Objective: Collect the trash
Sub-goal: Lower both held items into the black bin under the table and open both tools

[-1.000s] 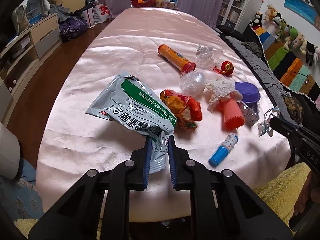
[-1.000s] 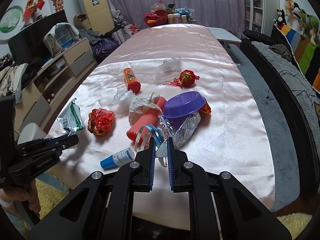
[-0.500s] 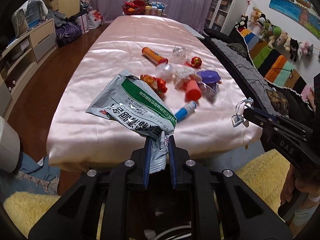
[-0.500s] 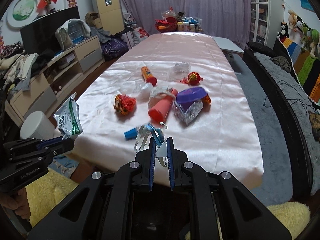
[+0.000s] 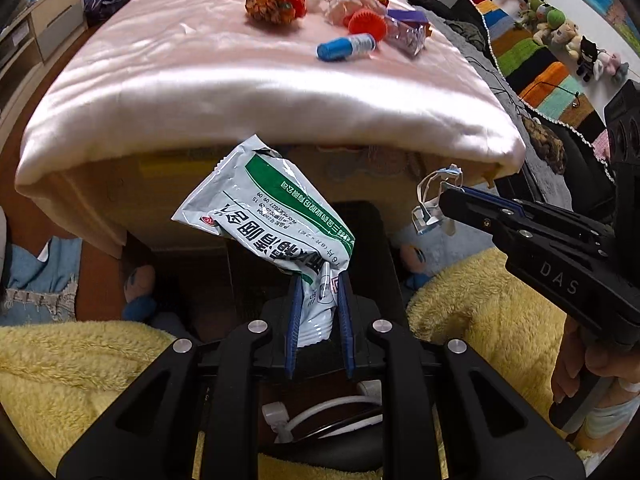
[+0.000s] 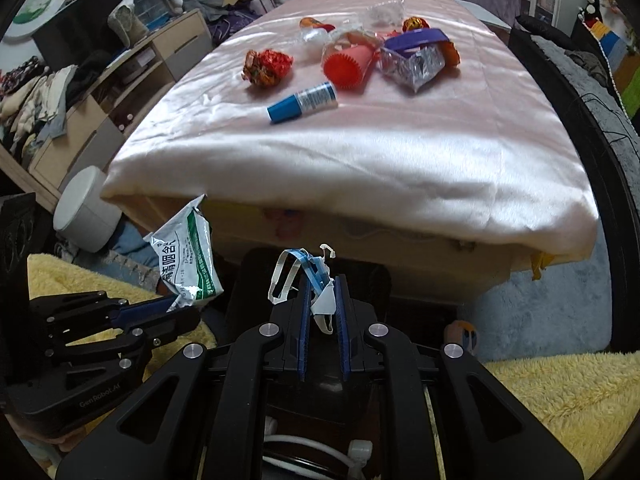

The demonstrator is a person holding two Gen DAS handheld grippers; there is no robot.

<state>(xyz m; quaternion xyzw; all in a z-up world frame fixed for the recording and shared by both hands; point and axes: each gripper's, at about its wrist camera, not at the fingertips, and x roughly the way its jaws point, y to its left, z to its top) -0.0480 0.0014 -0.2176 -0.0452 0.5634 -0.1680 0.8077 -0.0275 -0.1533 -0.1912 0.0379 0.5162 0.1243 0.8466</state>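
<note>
My left gripper (image 5: 318, 286) is shut on a white and green foil packet (image 5: 272, 216), held below the table's front edge over a dark bin (image 5: 360, 232). It also shows in the right wrist view (image 6: 188, 304) with the packet (image 6: 186, 258). My right gripper (image 6: 322, 292) is shut on a small clear plastic wrapper with blue trim (image 6: 308, 272), also over the dark bin (image 6: 248, 276); it shows at the right of the left wrist view (image 5: 444, 198) with the wrapper (image 5: 434, 200). More trash lies on the pink table (image 6: 360, 136).
On the table lie a blue-capped tube (image 6: 302, 102), a red crumpled wrapper (image 6: 266, 66), an orange ribbed cup (image 6: 348, 66), a silver bag under a purple bowl (image 6: 414, 62). A white cylinder bin (image 6: 86, 210) stands left. Yellow fluffy rug (image 6: 560, 396) lies below.
Both grippers pulled back from the table and dropped below its front edge, each still holding its item, and now hang over the dark bin.
</note>
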